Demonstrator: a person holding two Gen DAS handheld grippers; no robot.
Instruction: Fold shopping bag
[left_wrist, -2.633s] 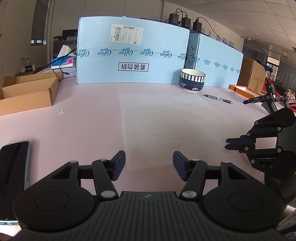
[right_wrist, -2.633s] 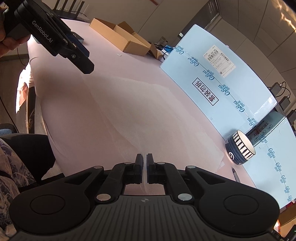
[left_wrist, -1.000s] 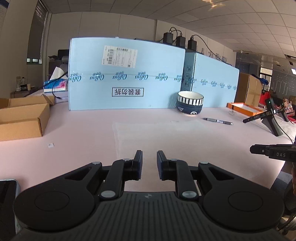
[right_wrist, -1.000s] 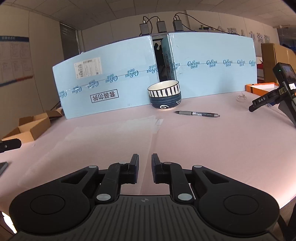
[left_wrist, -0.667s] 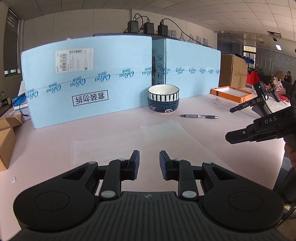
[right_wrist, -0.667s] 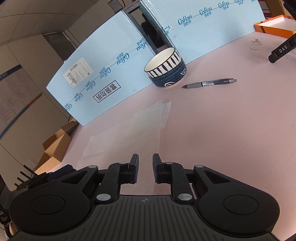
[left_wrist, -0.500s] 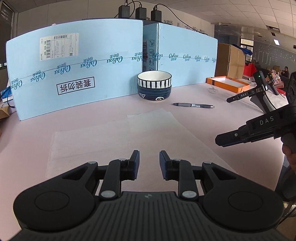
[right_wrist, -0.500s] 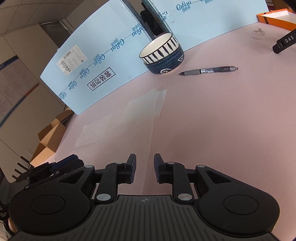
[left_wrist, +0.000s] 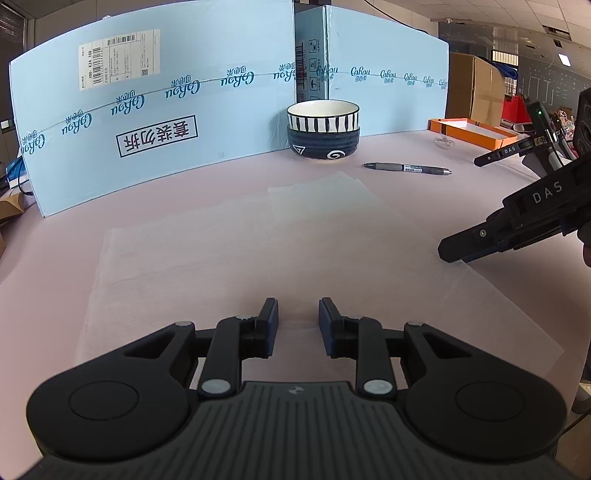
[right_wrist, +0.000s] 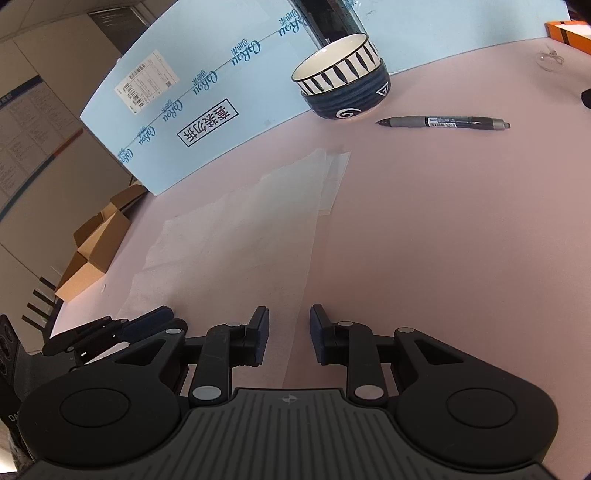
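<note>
Both of my grippers tilt down toward the shopping bag (left_wrist: 280, 243), a thin, translucent white sheet lying flat on the pink table (left_wrist: 424, 192) in front of the striped bowl (left_wrist: 323, 133). My left gripper (left_wrist: 298, 319) hangs over the bag's near edge, jaws a little apart, nothing between them. My right gripper (right_wrist: 289, 326) straddles the bag's right edge; its jaws are closing, and I cannot tell whether the pads touch the film. The left view shows my right gripper (left_wrist: 452, 251) from the side, tips low at the bag's right border. Only the right view shows the brown cardboard box (right_wrist: 92, 254) left of the bag. A grey pen (right_wrist: 443, 122) lies beside the glazed bowl, in front of the smooth blue boards (left_wrist: 155, 122).
</note>
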